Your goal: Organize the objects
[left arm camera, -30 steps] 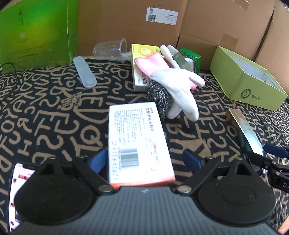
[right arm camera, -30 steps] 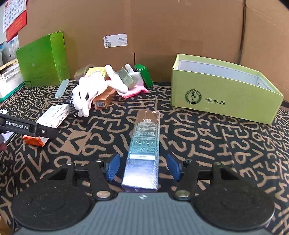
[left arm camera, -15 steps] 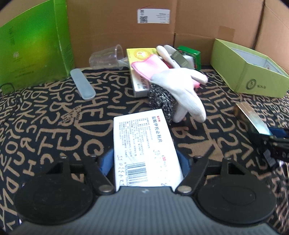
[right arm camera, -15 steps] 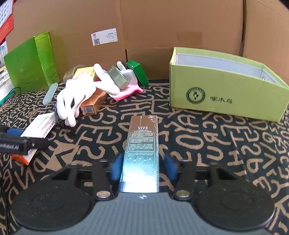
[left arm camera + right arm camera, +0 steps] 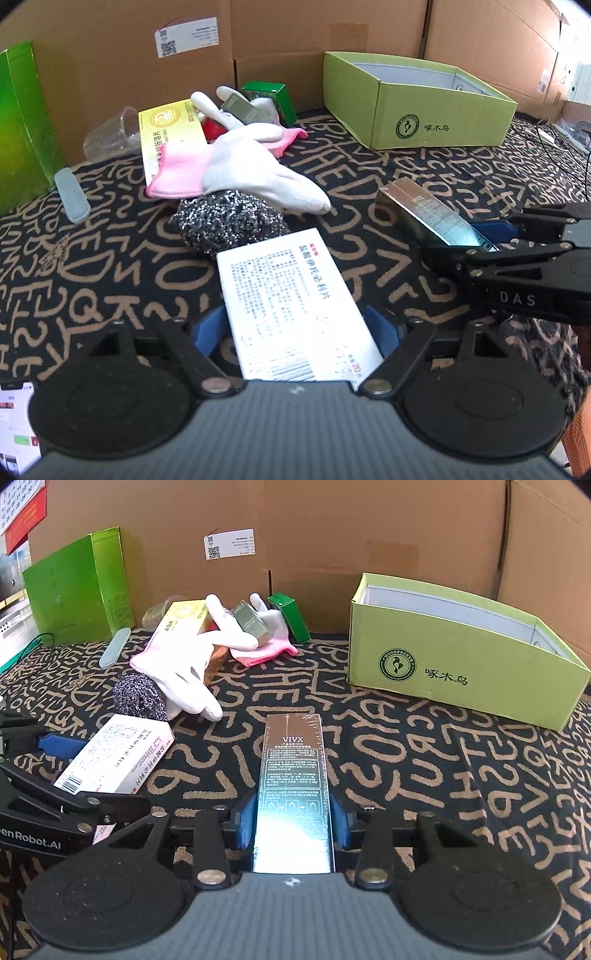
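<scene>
Objects beside a light-green open box (image 5: 458, 672)
Box interior looks empty, though only partly visible. Left gripper (image 5: 295, 328) jaws opening around white medicine carton (image 5: 291, 295); right gripper (image 5: 293, 823) clenches silver carton (image 5: 293, 771).

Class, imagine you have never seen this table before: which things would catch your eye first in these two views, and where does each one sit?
Probably the two boxes between the grippers: a shiny dark box clamped in the right gripper, and a white printed medicine box between the left gripper jaws, which are opening. Next, the lime-green open box at the right by the cardboard wall, and the white gloves draped over a heap of small boxes left of it.
</scene>
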`<act>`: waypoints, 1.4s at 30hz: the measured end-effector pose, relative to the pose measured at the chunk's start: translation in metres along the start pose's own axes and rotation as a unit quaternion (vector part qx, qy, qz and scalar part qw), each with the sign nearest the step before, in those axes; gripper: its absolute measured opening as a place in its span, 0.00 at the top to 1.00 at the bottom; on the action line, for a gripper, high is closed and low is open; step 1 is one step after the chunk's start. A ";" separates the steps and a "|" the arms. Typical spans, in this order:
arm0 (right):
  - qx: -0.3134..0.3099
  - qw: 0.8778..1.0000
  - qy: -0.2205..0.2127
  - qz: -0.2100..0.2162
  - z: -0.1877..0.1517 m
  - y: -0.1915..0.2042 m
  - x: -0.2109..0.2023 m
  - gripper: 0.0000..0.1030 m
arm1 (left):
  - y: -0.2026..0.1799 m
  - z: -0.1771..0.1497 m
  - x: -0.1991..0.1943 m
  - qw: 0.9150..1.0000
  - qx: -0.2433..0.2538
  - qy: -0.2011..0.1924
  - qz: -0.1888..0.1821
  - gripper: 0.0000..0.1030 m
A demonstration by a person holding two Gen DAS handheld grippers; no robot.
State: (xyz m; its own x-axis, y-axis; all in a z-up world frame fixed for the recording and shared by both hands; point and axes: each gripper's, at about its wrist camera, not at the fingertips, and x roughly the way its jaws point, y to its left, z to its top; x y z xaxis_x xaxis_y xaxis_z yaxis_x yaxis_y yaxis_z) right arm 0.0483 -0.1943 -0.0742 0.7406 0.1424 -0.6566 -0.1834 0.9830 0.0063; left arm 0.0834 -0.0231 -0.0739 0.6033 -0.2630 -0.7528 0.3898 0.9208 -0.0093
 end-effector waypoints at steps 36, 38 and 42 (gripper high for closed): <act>0.062 0.995 -0.072 0.014 -0.009 -0.050 -0.057 0.58 | 0.017 0.054 -0.108 0.989 -0.038 -0.128 -0.065 0.62; 0.063 0.996 -0.063 0.016 -0.012 -0.050 -0.053 0.58 | 0.012 0.050 -0.097 0.993 -0.023 -0.106 -0.051 0.34; 0.067 0.997 -0.040 0.027 -0.021 -0.049 -0.042 0.58 | -0.004 0.018 -0.069 0.997 0.033 -0.027 -0.067 0.27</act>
State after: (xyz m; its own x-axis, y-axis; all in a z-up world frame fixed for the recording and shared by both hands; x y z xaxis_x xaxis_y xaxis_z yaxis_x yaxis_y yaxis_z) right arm 0.0120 -0.2505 -0.0628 0.7821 0.1992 -0.5905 -0.1406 0.9795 0.1442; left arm 0.0525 -0.0137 -0.0099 0.5793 -0.3995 -0.7105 0.5132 0.8560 -0.0628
